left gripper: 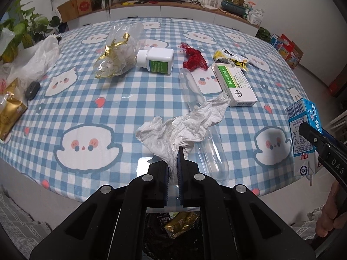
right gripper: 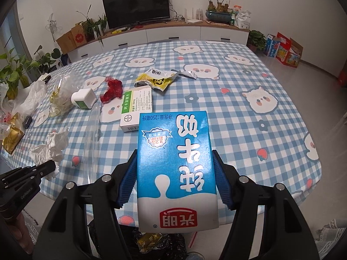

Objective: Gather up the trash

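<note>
Blue-and-white checked cloth with cartoon faces covers a table (left gripper: 121,91) in a living room with a dark television behind. From the left wrist view, the left gripper (left gripper: 173,162) is pinched tight on a crumpled white tissue (left gripper: 184,127), which trails up over a clear plastic tube (left gripper: 201,125). Beyond lie a white pill bottle (left gripper: 156,59), red netting (left gripper: 194,57), a medicine box (left gripper: 235,84) and a cellophane bag with gold ribbon (left gripper: 118,52). At the right edge, the right gripper grips a blue milk carton (left gripper: 303,127).

From the right wrist view, the right gripper (right gripper: 175,173) clamps the milk carton (right gripper: 175,169) between its blue pads, held above the table's near edge. A yellow snack wrapper (right gripper: 156,80) lies past the medicine box (right gripper: 136,110).
</note>
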`<act>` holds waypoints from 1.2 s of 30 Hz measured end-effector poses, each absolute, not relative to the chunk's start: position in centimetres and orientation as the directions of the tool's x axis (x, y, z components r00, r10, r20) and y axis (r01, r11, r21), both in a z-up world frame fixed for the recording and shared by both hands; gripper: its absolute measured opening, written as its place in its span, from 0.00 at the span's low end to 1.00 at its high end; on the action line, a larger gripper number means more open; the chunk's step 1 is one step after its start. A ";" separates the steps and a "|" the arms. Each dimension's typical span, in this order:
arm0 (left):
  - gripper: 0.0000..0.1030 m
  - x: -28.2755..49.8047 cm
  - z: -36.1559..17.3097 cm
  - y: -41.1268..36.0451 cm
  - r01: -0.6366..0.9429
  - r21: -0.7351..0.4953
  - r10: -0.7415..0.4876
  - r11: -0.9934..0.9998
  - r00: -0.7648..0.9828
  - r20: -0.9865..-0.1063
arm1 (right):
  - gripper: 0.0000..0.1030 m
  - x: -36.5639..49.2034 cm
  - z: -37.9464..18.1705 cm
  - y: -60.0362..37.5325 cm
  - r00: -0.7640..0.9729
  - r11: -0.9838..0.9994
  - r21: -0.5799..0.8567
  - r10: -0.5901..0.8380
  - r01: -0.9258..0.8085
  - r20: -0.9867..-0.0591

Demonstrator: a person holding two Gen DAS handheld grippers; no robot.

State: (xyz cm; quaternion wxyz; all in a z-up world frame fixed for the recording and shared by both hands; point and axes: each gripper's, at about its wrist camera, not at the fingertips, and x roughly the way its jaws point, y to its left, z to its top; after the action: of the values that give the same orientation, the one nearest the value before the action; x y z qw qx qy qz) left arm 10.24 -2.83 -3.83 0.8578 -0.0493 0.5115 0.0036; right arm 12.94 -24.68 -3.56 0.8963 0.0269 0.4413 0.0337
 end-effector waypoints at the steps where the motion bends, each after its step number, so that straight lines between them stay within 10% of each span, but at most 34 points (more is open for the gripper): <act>1: 0.06 9.9 -3.8 -2.8 -0.056 -0.081 -0.044 0.995 0.480 -0.876 | 0.59 12.7 -3.5 -24.6 0.610 0.996 0.079 0.084 -0.034 -0.788; 36: 0.06 -1.2 -5.1 -2.1 -0.073 -0.134 -0.078 0.988 0.518 -0.852 | 0.59 1.4 -4.0 -23.2 0.652 0.994 0.107 0.102 -0.033 -0.751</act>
State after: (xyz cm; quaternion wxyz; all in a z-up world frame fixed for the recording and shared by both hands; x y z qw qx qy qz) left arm -1.22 -2.09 -5.15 0.8680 -0.0765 0.4907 -0.0015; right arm 1.39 -23.17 -4.01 0.9079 0.0418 0.4154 0.0373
